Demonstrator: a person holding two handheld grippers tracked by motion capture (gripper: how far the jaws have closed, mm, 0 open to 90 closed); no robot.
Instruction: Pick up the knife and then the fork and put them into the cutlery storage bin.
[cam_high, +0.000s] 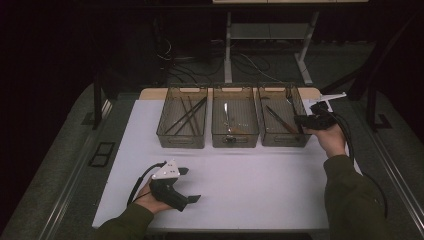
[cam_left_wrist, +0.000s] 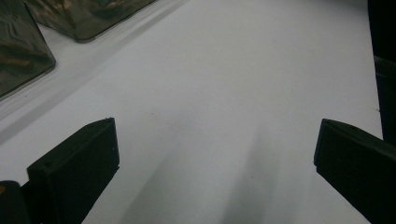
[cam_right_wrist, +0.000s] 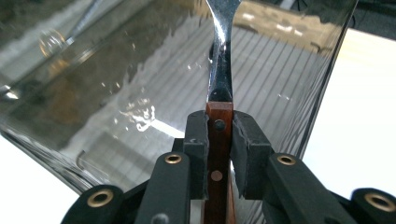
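My right gripper (cam_right_wrist: 219, 128) is shut on the brown wooden handle of a metal utensil (cam_right_wrist: 220, 56), whose shiny neck rises in front of the clear wall of a bin (cam_right_wrist: 116, 93). From above, the right gripper (cam_high: 306, 121) sits at the right side of the rightmost bin (cam_high: 282, 141), held by a hand. My left gripper (cam_high: 189, 185) rests low over the white table (cam_high: 250, 185) near its front left. The left gripper (cam_left_wrist: 217, 140) stands wide open with only bare tabletop between its jaws.
Three clear bins stand in a row at the back of the table: the left bin (cam_high: 181, 141) holds long dark sticks and the middle bin (cam_high: 235, 141) holds a pale utensil. Dark floor surrounds the table, with desk legs and cables behind.
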